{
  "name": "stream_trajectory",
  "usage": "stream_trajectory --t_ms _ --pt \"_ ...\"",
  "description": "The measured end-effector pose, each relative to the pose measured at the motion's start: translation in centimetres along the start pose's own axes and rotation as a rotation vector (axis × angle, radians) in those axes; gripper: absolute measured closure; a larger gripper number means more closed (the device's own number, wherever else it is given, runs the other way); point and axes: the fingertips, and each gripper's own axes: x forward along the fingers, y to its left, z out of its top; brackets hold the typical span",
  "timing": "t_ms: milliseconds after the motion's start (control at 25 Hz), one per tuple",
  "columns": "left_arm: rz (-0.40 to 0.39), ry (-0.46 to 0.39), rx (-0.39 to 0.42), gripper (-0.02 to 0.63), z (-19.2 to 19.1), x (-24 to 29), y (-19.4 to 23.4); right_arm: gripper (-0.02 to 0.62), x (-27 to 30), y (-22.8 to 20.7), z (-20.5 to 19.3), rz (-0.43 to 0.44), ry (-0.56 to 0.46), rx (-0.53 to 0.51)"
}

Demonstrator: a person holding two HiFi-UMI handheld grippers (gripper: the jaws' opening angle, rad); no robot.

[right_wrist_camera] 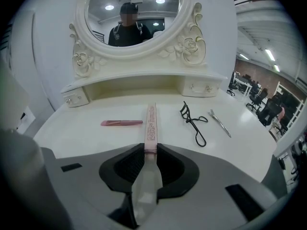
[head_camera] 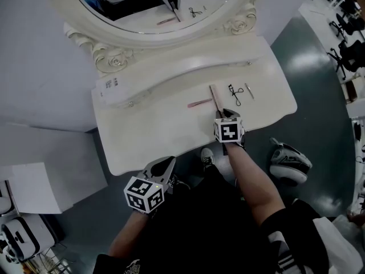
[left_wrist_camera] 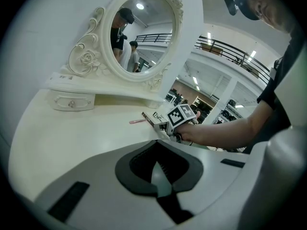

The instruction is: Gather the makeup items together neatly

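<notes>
Head view looks steeply down on a white dressing table with a curved front edge. It stands against a pale wall on a glossy, dark grey-green floor. An oval mirror in a carved cream frame with rose ornaments rises from a raised back shelf, which has a small drawer at each end. The tabletop is smooth and slightly shiny.

The makeup items lie on its right half. The right gripper pinches the near end of a long slim pink box, which points straight away toward the mirror. Whether the box's far end rests on the tabletop cannot be told. A short pink stick lies crosswise on the left, its end just beside the box. To the right lie a black eyelash curler and, further right, a slim silver clip, each apart from the others.

The left gripper hangs near the table's front edge with its jaws pressed together and nothing between them.

On the floor, a white box sits left of the table and a rounded white and black object sits to the right. Office chairs stand beyond. The left gripper view shows a tall hall with a railed gallery and ceiling lights.
</notes>
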Motion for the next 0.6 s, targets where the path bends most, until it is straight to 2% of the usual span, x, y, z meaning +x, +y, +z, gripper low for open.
stream_trajectory --t_ms 240,600 --pt "-0.004 0.007 0.001 0.598 0.04 0.34 0.16 0.498 0.28 -0.63 0.23 -0.016 0.001 0.005" --pt "-0.015 0.012 -0.001 0.598 0.23 0.91 0.27 0.495 0.53 -0.80 0.56 0.006 0.001 -0.006"
